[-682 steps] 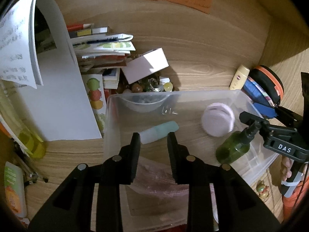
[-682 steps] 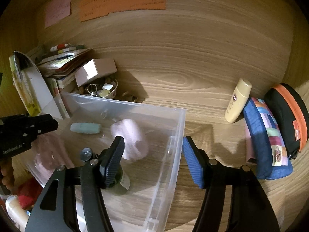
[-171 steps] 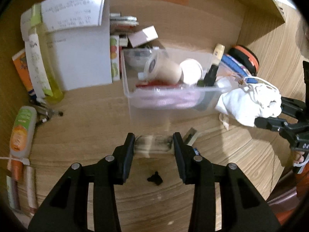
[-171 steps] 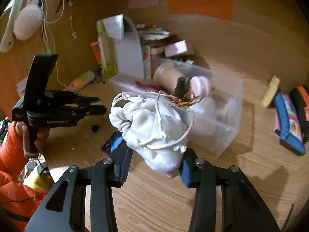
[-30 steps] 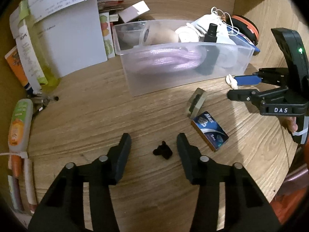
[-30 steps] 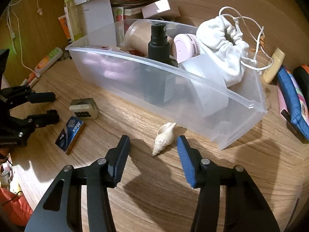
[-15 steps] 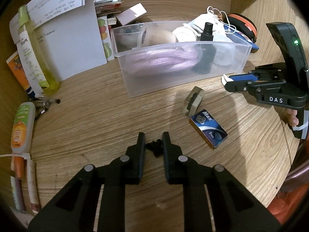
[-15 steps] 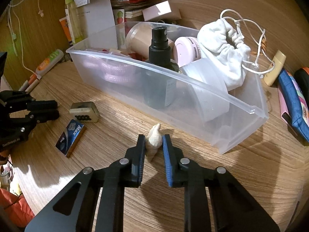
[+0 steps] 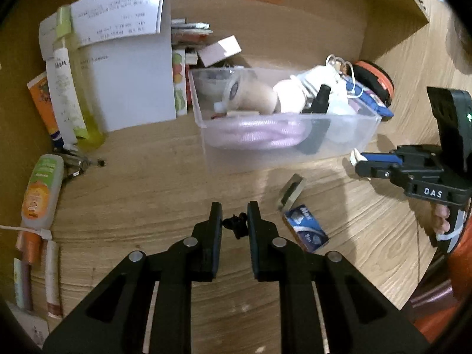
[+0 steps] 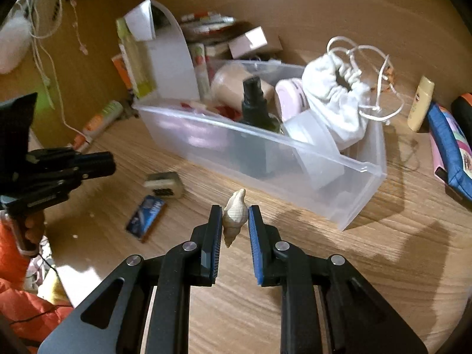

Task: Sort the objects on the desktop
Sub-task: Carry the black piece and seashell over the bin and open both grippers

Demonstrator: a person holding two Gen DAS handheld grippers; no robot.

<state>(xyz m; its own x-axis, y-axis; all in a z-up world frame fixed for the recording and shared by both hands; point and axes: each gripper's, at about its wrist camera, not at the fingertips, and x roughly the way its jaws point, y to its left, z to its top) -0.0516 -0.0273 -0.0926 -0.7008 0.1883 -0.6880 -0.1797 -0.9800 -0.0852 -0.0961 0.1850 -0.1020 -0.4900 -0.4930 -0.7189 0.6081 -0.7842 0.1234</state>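
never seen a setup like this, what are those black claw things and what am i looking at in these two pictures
There is no robot here. A person holds a black two-finger gripper in each hand, and each gripper carries a wide-angle camera looking out along its fingers; that gives the two pictures.

In the left camera's view, the left gripper is shut on a small black clip-like piece. In the right camera's view, the right gripper is shut on a cream spiral seashell.

On the wooden desk stands a clear plastic bin holding a dark spray bottle, a white drawstring pouch and more. In front of the bin lie a small blue box and a small grey block.
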